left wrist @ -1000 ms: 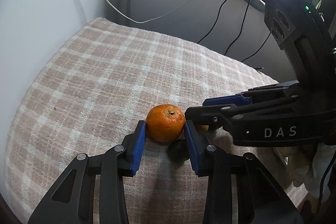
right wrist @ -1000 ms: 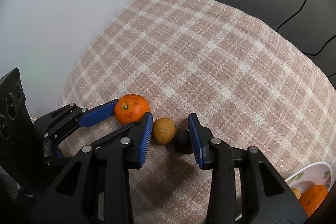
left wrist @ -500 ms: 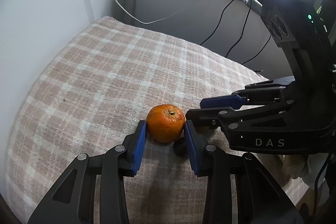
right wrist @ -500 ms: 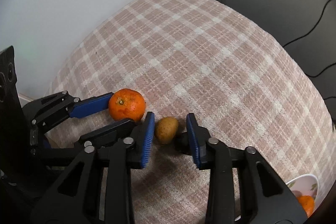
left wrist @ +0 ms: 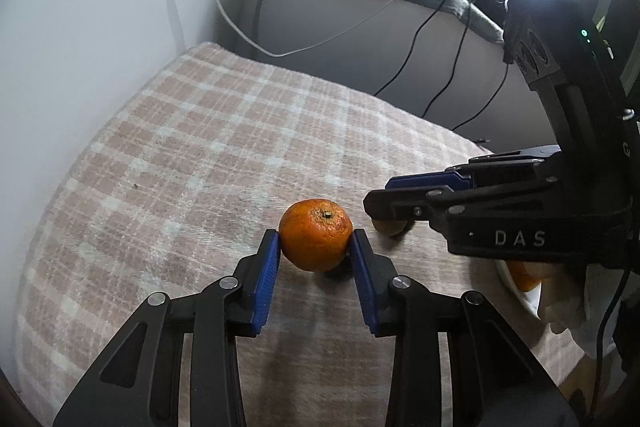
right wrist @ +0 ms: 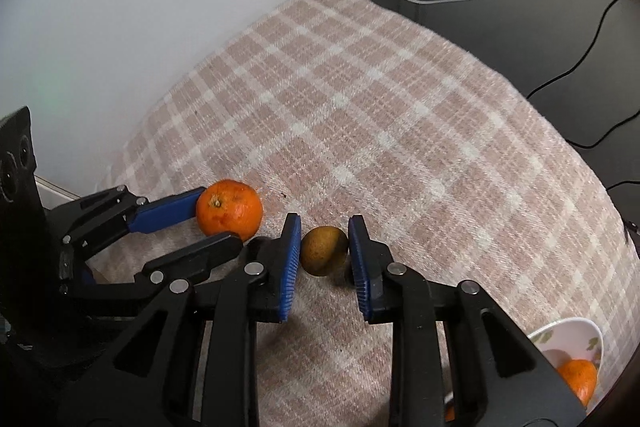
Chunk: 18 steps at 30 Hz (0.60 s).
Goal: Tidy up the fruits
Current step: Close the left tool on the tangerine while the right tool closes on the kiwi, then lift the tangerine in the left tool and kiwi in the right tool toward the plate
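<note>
Left tool: we grip the orange between both pads, near the desk front edge. Right tool: narrow, pads on either side of the small brown fruit; real clamping we cannot tell. Bowl sits at the front right corner.

Risks: round fruits may roll off the pads; tools crowd close and may collide when lifting.

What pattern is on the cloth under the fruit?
The cloth is a pinkish-beige and cream plaid check, clearest in the right wrist view.
</note>
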Each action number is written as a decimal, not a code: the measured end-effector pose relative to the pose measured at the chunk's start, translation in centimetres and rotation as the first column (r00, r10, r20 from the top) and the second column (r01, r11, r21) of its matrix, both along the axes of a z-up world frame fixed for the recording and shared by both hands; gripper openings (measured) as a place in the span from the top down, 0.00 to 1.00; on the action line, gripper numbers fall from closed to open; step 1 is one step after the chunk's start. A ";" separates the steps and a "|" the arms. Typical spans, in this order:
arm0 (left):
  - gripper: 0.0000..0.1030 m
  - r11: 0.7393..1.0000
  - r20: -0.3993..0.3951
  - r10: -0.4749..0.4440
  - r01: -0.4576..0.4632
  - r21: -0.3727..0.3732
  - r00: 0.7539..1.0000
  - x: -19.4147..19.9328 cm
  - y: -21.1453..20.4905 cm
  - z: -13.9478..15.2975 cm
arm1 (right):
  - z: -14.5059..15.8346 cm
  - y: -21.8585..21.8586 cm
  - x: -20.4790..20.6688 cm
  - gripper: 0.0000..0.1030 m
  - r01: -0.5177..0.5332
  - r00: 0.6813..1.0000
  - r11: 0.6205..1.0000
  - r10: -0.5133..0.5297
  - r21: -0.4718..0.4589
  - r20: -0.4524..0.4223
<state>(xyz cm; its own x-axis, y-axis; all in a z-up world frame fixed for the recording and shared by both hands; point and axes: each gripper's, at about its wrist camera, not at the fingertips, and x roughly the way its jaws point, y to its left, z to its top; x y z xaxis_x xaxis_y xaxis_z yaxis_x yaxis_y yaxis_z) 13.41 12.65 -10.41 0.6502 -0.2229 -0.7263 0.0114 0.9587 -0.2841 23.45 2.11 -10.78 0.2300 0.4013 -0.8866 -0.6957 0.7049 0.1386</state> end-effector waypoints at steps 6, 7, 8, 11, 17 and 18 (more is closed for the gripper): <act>0.67 1.000 0.031 -0.030 0.030 0.000 0.999 -1.1 -1.5 1.4 | 2.1 -2.0 -1.6 0.76 0.013 0.999 0.999 -0.014 0.039 0.029; 0.67 0.999 0.036 -0.036 0.036 0.001 0.999 -1.3 -1.8 1.7 | 2.4 -2.4 -1.9 0.76 0.015 0.999 0.999 -0.017 0.048 0.032; 0.67 0.999 0.041 -0.042 0.041 0.001 0.998 -1.5 -2.1 1.9 | 2.7 -2.7 -2.1 0.76 0.020 0.999 0.998 -0.021 0.056 0.033; 0.67 0.999 0.055 -0.053 0.052 0.003 0.997 -2.2 -2.8 2.5 | 3.5 -3.8 -2.7 0.76 0.028 0.999 0.997 -0.031 0.075 0.041; 0.67 0.997 0.076 -0.080 0.080 0.003 0.994 -3.4 -4.5 3.5 | 5.1 -6.3 -4.1 0.76 0.050 0.996 0.992 -0.058 0.115 0.062; 0.67 0.996 0.078 -0.086 0.086 0.002 0.993 -3.6 -4.9 3.7 | 5.4 -6.9 -4.4 0.75 0.055 0.996 0.991 -0.063 0.122 0.066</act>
